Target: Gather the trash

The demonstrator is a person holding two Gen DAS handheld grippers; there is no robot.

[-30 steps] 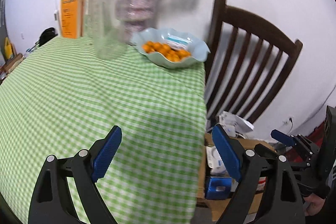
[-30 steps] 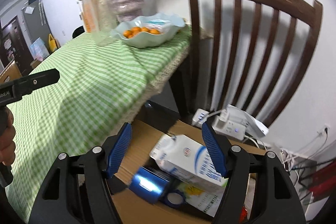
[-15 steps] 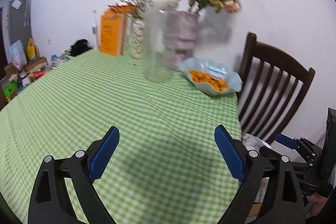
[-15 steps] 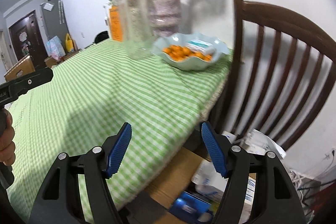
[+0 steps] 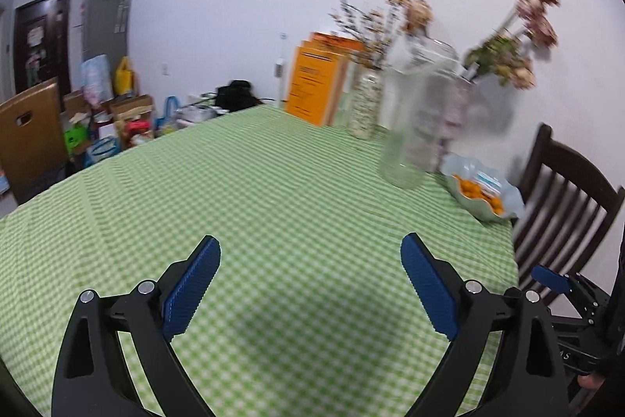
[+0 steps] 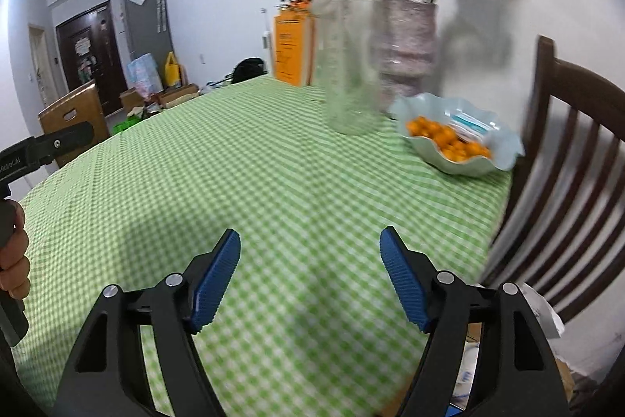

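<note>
My left gripper [image 5: 309, 241] hangs open over the green checked tablecloth [image 5: 273, 206], nothing between its blue pads. My right gripper [image 6: 309, 233] is over the same cloth, its jaws opening and empty. A pale blue bowl [image 6: 504, 147] near the table's right edge holds small oranges [image 6: 449, 139] and a white-and-blue packet [image 6: 468, 126]. At the bottom right of the right wrist view, a corner of the cardboard box [image 6: 564, 378] shows on the floor below the table, mostly hidden behind my finger. A crumpled white sheet [image 6: 543, 307] lies above it.
A tall clear jar [image 6: 351, 65], a speckled vase [image 6: 406, 45] of dried flowers and an orange box [image 6: 291, 45] stand at the table's far side. A dark wooden chair [image 6: 578, 159] is against the right edge. Clutter and a brown chair [image 5: 31, 139] fill the room's left.
Both views have swung up and left from the floor box to the tabletop. The box and its cartons have left the left view; only a corner remains in the right view.
</note>
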